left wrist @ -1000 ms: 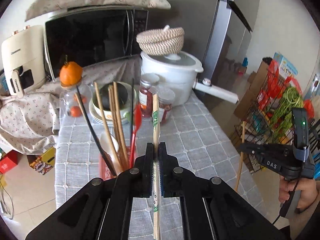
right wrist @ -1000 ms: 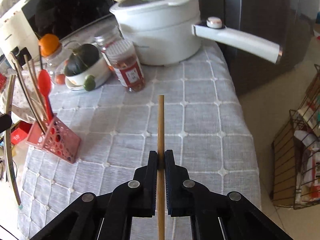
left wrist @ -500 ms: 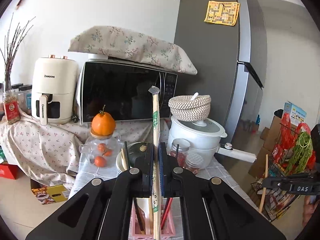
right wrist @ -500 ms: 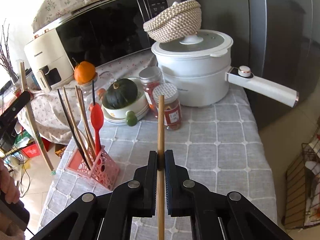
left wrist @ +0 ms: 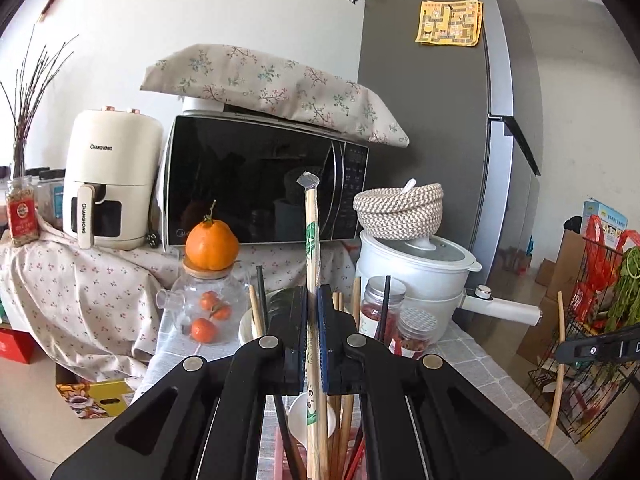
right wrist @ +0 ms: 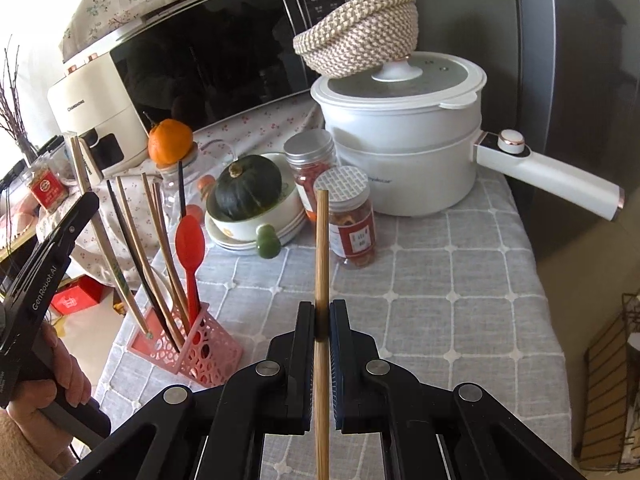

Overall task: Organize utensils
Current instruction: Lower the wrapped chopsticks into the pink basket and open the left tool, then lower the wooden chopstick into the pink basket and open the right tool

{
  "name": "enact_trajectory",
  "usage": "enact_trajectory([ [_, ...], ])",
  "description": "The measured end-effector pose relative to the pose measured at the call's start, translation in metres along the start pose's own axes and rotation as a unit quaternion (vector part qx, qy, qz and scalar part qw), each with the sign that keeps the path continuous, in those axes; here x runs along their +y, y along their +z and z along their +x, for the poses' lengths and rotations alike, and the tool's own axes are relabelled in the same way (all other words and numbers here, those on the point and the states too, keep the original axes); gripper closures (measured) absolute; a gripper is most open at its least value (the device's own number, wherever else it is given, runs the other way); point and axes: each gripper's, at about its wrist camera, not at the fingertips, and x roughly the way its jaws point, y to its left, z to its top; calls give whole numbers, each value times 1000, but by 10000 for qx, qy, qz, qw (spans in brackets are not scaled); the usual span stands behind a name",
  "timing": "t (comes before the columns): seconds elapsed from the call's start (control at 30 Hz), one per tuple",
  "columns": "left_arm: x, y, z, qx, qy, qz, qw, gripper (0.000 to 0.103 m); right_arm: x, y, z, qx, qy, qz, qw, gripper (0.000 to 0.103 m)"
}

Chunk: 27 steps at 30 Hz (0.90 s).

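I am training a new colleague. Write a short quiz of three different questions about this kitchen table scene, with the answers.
1. True or false: the right hand-held gripper holds a bare wooden chopstick.
2. What colour is the spoon in the pink utensil holder?
3. Choose: the left hand-held gripper holds (A) nothing, (B) a paper-wrapped chopstick, (C) a fork.

Key
1. True; its jaws are shut on it.
2. Red.
3. B; its lower end reaches into the holder.
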Motion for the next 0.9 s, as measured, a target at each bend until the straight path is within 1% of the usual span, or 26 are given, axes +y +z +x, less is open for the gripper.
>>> enact_trajectory([
  [0.07, 1, -7, 0, 8, 67, 91, 9999, 98, 0, 1, 1, -8, 18, 11, 10000, 98],
  [0.33, 4, -29, 4, 470, 55, 99, 9988, 97, 13, 2, 0, -68, 171, -28, 9998, 98],
  [0.43, 3, -30, 5, 846, 40, 89, 9964, 97, 21, 5, -4, -201, 303, -98, 9993, 98],
  [0.5, 1, -29, 3, 1113, 103, 102, 9937, 96, 28, 7, -8, -302, 411, -126, 9986, 98],
  [0.57, 0, -26, -1, 1361, 176, 101, 9905, 91, 35, 10, -13, -418, 543, -152, 9975, 98],
  [0.6, 0, -23, -4, 1492, 202, 92, 9886, 83, 39, 12, -16, -477, 610, -159, 9969, 98],
  [0.63, -1, -21, -7, 1630, 253, 103, 9862, 70, 42, 14, -18, -547, 673, -157, 9961, 98],
  [0.67, -2, -19, -11, 1759, 316, 120, 9838, 64, 45, 17, -21, -617, 742, -147, 9952, 98],
  [0.7, -1, -17, -17, 1840, 364, 124, 9822, 55, 48, 19, -23, -688, 823, -129, 9941, 98],
  [0.73, -1, -15, -24, 1904, 434, 127, 9807, 48, 51, 22, -25, -767, 901, -107, 9929, 98],
  [0.87, 7, -12, -42, 2307, 780, 107, 9698, 36, 60, 33, -33, -1130, 1187, -30, 9865, 98],
  [0.9, 10, -14, -45, 2398, 839, 70, 9672, 31, 63, 36, -34, -1243, 1252, -24, 9843, 98],
])
